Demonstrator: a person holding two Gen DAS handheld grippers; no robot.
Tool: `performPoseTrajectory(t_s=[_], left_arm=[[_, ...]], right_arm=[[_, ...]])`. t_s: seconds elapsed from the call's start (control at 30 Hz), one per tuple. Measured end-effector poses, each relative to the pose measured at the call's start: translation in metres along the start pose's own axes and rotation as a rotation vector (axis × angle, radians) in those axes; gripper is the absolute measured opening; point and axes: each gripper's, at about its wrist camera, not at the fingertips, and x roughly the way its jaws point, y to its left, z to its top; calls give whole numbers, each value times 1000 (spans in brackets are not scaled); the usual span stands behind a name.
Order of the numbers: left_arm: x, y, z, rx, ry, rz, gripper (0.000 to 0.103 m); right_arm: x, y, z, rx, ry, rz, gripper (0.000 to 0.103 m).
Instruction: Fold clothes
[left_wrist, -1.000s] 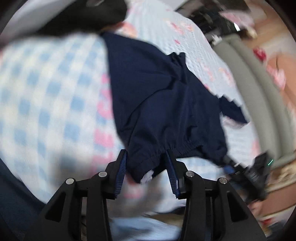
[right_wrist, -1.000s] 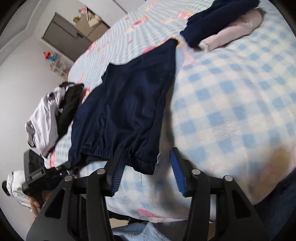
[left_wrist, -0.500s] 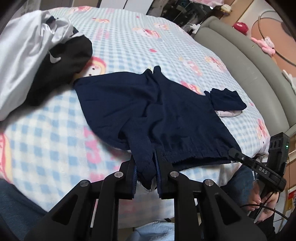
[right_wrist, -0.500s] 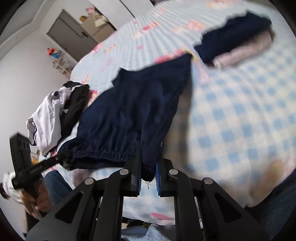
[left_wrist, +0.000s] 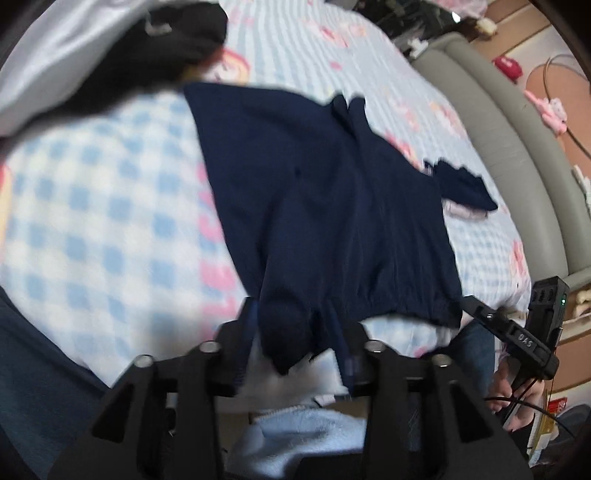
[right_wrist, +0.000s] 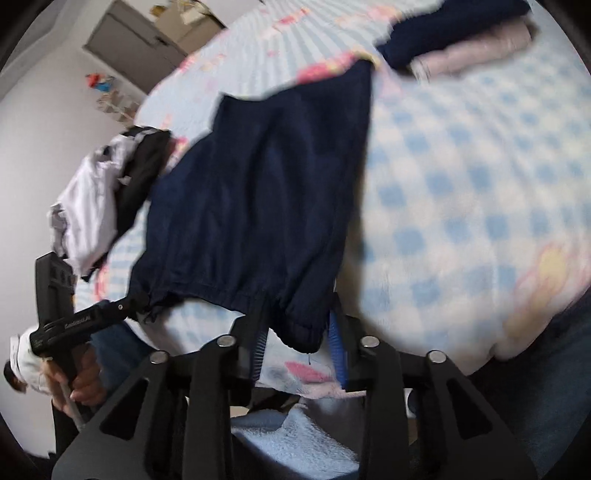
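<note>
Navy shorts (left_wrist: 332, 206) spread flat on checked bed (left_wrist: 96, 221), waistband corners between both opening jaws: left hand-held gripper (left_wrist: 291, 332), right hand-held gripper (right_wrist: 299, 339), pads apart from cloth.

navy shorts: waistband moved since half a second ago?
Cannot tell: the navy shorts lie in much the same spot by the black-and-white clothes pile; blur and camera shift hide small moves.

light: soft, even, indoor | blur: heavy motion smear both views | edges: fisheye bending, dark corners
</note>
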Motion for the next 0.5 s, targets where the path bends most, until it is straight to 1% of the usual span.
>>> performPoseTrajectory(t_s=[0.07,0.17,0.23,0.27,0.3,0.37,0.43,0.5], left_arm=[[-1,12,9,-38,-12,5,42],[0,24,23,-42,-39,22,42],[0,30,39,-40,-60,51,42],[0,35,53,-41,-70,66,42],[3,39,62,-40,-70,71,42],[11,45,81,-25,-63,93,42],[21,50,98,1,-41,128,42],[30,58,110,-1,-15,170,42]], right_arm=[[-10,-3,13,-17,-46,-13,38],[-8,-17,37,-7,-78,-65,39],[2,-19,56,-38,-85,-69,41],[9,-15,63,-66,-73,-84,41],[18,-10,77,-112,-60,-117,41],[27,-13,94,-131,-61,-171,41],[39,-22,114,-105,-59,-206,41],[52,-34,131,-64,-53,-221,41]])
